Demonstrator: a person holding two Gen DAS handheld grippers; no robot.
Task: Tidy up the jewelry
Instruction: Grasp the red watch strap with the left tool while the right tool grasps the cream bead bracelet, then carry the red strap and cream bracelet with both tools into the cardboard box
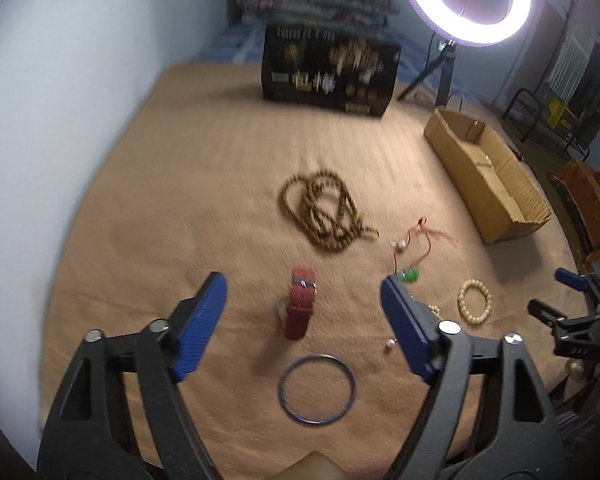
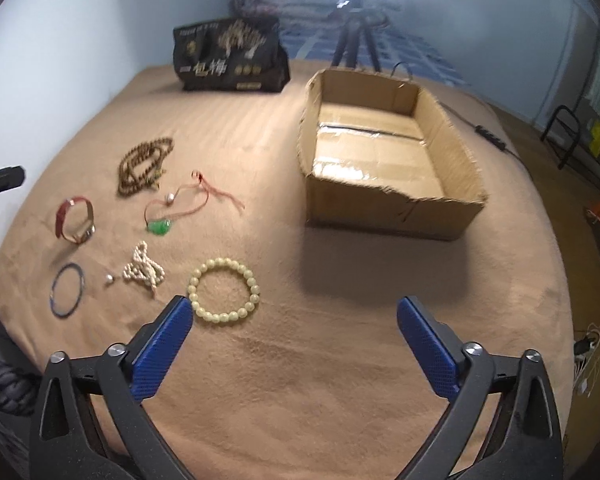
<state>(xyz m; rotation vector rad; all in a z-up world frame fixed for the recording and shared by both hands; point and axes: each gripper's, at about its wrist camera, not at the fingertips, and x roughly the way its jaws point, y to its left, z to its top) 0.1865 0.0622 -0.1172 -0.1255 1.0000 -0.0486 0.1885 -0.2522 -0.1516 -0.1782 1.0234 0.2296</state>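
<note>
Jewelry lies on a tan blanket (image 2: 300, 360). A red-strap watch (image 1: 300, 304) sits between the fingers of my open, empty left gripper (image 1: 304, 284), with a blue bangle (image 1: 317, 389) nearer the camera and brown prayer beads (image 1: 324, 212) beyond. My right gripper (image 2: 294, 306) is open and empty above bare blanket. A cream bead bracelet (image 2: 223, 291) lies by its left finger. Further left are a pearl strand (image 2: 144, 268), a red cord with a green pendant (image 2: 160, 226), the watch (image 2: 74, 220) and the bangle (image 2: 66, 290). An open, empty cardboard box (image 2: 384, 152) stands ahead.
A black printed bag (image 2: 230, 56) stands at the far edge by the wall. A ring light (image 1: 466, 0) on a tripod (image 2: 354, 40) stands behind the box. A cable (image 2: 488, 132) runs right of the box. The blanket's edge drops off at right.
</note>
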